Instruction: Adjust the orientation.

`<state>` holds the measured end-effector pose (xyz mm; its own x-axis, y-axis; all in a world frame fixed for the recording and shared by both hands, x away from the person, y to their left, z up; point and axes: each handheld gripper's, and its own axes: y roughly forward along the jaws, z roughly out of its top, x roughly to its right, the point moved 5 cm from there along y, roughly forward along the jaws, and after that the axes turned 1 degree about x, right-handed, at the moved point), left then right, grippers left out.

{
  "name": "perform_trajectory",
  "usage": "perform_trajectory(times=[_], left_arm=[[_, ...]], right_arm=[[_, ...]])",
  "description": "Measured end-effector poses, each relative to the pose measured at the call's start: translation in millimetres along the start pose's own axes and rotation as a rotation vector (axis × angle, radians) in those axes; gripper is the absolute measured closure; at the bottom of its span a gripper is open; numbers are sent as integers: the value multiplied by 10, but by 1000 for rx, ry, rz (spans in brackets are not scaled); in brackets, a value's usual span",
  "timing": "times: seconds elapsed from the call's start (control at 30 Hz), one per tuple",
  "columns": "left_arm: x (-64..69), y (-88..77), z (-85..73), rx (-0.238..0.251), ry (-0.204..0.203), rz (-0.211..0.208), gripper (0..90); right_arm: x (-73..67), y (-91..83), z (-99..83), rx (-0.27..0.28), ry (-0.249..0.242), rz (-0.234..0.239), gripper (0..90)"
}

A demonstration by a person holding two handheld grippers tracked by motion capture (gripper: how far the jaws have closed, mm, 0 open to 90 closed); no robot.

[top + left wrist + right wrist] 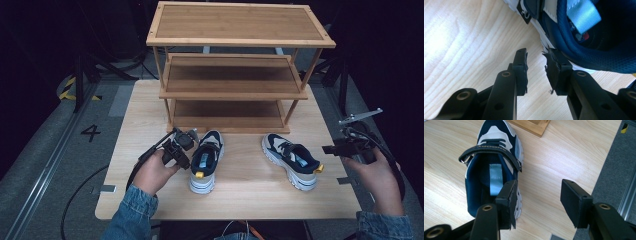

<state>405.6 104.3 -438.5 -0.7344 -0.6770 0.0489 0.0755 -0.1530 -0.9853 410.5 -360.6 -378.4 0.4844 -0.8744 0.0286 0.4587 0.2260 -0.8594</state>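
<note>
Two navy, white and beige sneakers lie on the wooden table (240,197), toes toward a three-shelf wooden rack (235,75). My left gripper (186,145) sits against the left side of the left sneaker (206,161). In the left gripper view its jaws (536,53) stand a little apart over bare wood, the right one next to the sneaker's white sole (544,37). My right gripper (332,149) hovers just right of the right sneaker (291,160). In the right gripper view it (539,187) is wide open, with its left jaw over the sneaker's outer edge (491,160).
The rack stands at the back middle of the table, and its base corner (534,126) lies just beyond the right sneaker's toe. Grey floor with a metal rail (624,195) runs past the table's right edge. Cables and a painted "4" (91,132) lie on the floor at left.
</note>
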Motion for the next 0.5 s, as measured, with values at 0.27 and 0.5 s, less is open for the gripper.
perform_trajectory(times=[0.27, 0.5], left_arm=[[179, 29, 71, 20, 38, -16, 696], [240, 8, 88, 33, 68, -9, 620]], right_arm=[[-45, 42, 52, -7, -16, 8, 471], [-36, 29, 48, -2, -16, 8, 470]])
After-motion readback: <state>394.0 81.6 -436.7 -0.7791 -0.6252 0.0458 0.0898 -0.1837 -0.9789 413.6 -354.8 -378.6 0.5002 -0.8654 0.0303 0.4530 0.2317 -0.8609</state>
